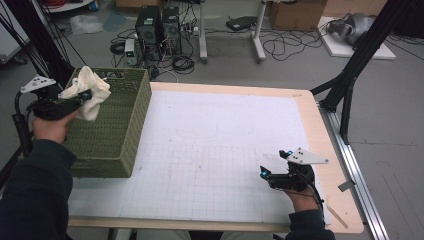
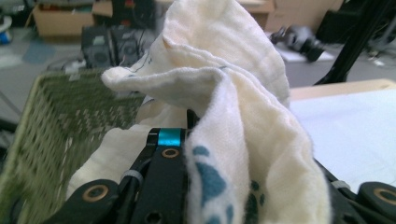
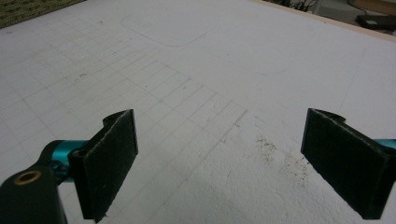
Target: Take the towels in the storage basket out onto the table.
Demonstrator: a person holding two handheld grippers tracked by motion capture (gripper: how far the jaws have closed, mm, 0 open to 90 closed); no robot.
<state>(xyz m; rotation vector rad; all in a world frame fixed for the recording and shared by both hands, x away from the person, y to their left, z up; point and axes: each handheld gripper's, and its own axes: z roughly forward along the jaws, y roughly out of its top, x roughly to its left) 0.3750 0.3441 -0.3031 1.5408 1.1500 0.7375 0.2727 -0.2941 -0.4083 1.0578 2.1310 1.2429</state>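
A cream cloth [image 1: 89,89] with blue paw prints hangs bunched over the near rim of a green woven basket [image 1: 117,125] at the table's left. My left gripper [image 1: 82,96] is shut on the cloth, held above the basket's left wall. In the left gripper view the cloth [image 2: 233,107] drapes over the jaws and hides their tips, with the basket [image 2: 60,116] behind it. My right gripper [image 1: 274,165] rests low over the white gridded mat [image 1: 215,145] near the front right, open. Its pads [image 3: 109,163] stand wide apart with nothing between them.
The mat covers most of a wooden table [image 1: 325,140]. Black tripod legs [image 1: 350,75] stand off the right edge. Computer towers [image 1: 157,27], cables and cardboard boxes [image 1: 295,12] lie on the floor beyond the far edge.
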